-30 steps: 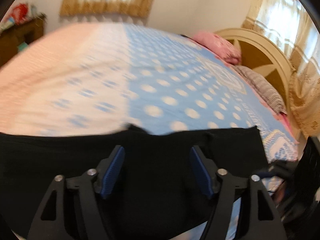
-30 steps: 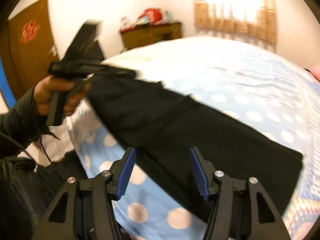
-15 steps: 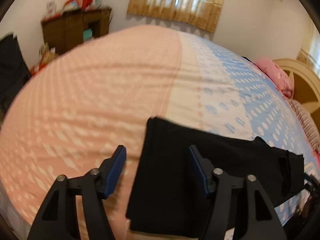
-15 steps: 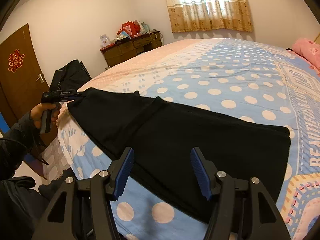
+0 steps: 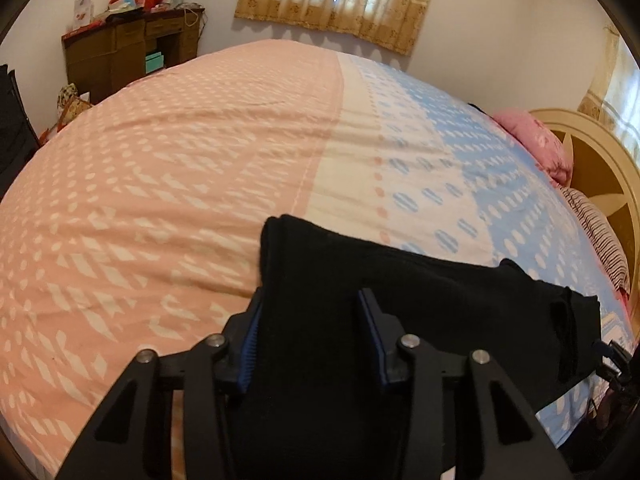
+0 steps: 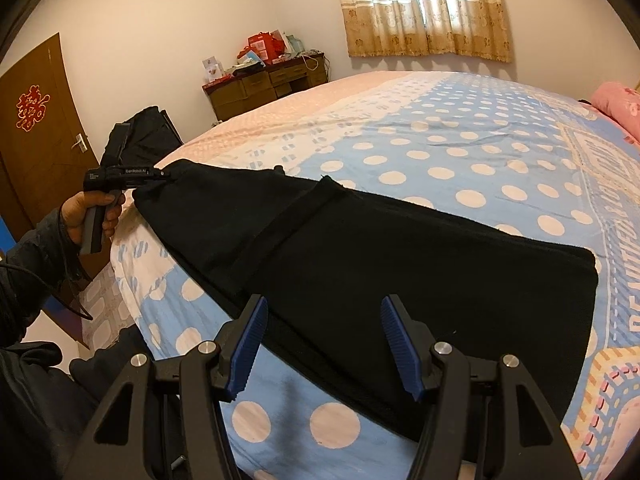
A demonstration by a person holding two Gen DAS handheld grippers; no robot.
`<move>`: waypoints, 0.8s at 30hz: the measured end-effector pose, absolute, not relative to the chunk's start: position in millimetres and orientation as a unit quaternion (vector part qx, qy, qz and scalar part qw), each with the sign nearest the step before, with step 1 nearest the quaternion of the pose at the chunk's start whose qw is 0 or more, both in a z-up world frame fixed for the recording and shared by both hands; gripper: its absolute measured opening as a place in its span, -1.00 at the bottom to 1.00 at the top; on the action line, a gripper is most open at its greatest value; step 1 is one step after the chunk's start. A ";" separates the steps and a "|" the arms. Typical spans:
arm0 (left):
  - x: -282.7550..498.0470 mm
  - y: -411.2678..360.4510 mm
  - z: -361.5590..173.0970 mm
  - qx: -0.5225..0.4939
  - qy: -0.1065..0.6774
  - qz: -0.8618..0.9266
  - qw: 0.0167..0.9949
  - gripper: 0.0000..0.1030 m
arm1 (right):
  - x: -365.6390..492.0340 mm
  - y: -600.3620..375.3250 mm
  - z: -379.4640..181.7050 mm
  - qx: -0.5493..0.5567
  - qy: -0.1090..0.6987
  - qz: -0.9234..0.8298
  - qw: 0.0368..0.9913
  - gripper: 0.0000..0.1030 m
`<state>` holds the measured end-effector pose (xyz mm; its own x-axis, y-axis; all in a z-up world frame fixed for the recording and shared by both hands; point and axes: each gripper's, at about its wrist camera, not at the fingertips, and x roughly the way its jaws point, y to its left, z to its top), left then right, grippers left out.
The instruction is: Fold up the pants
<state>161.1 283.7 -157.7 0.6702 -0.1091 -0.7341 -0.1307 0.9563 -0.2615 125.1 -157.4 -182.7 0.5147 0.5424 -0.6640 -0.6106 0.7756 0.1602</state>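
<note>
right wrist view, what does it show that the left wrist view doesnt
Only the right wrist view shows the brown door, the person's hand holding the left gripper at the leg end, and the open right gripper. Only the left wrist view shows the cream wooden headboard and striped pillow. Both show the black pants on the dotted bedspread.

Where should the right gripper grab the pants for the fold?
Probably at the free right end of the pants, by its near corner. They lie flat along the edge of the bed, and the left gripper is at the other end. Bring the open right gripper in low from the near side, sliding one of its fingers under the cloth.
</note>
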 end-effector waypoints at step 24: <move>131.4 232.0 -79.8 -0.210 0.370 -0.095 0.900 -0.61 | 120.5 -175.7 -151.2 -0.049 0.319 0.292 0.900 0.19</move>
